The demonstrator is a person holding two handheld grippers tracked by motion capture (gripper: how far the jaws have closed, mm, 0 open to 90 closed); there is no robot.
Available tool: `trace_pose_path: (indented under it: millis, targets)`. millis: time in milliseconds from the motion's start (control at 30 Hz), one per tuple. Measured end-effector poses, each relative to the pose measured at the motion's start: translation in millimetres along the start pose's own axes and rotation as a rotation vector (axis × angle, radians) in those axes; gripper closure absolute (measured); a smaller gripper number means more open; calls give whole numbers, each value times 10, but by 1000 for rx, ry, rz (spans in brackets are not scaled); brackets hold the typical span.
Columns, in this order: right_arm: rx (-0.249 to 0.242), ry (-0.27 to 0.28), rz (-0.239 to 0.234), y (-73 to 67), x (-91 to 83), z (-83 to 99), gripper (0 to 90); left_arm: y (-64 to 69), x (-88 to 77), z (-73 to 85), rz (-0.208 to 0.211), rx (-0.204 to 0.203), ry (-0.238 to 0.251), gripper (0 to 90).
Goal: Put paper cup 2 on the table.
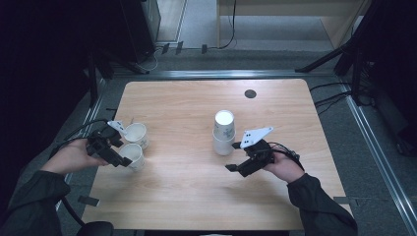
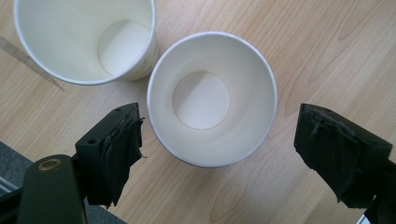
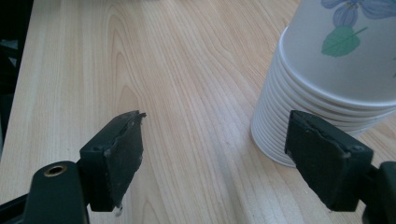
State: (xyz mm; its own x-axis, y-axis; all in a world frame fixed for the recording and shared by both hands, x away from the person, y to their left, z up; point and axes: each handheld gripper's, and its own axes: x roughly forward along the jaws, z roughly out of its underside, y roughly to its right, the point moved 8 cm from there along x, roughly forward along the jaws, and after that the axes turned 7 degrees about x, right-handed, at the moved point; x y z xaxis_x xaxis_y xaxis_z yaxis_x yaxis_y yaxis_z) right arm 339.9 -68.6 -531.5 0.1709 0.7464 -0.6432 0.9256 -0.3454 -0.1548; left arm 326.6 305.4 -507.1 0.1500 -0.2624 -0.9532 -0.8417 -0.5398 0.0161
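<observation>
1. No brand or writing can be read anywhere; the only marking is a printed flower with blue petals and a green leaf on the side of the cup stack (image 3: 336, 88).
2. Two single cups stand upright and empty at about 9 o'clock on the tabletop (image 1: 196, 196), just beside each other: the near cup (image 2: 212, 98) and the far cup (image 2: 84, 39).
3. One stack stands a little right of the tabletop's middle, cups nested mouth down; I count roughly ten rims at its base, though the exact number is hard to tell.
4. The left gripper (image 2: 217, 149) is open, its jaws spread either side of the near cup, pads clear of the wall.
5. The right gripper (image 3: 215, 156) is open too and holds nothing; the stack sits at about 2 o'clock from it, just beside one jaw.
6. One dark round disc (image 1: 250, 93) lies at the tabletop's 12 o'clock edge.
</observation>
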Motion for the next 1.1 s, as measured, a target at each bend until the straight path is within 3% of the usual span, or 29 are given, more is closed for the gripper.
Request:
trace_pose_path:
  millis: [267,567,633,900,1033,1100]
  targets:
    - [0,1,0,-1,-9,3,199,15,-156,-91,0,-6,76,152]
    - [-2,-1,0,-2,-7,4,199,63,-245,-255,-5,6,117,154]
    - [-3,2,-3,-6,-9,3,200,82,-281,-370,-3,5,154,154]
    - [-3,5,-5,-10,-29,0,200,180,-320,-686,0,24,220,155]
    - [-2,6,-6,-13,-36,1,200,253,-341,-857,38,29,271,156]
    - [-10,10,1,-4,-45,-4,199,264,-334,-926,32,30,281,158]
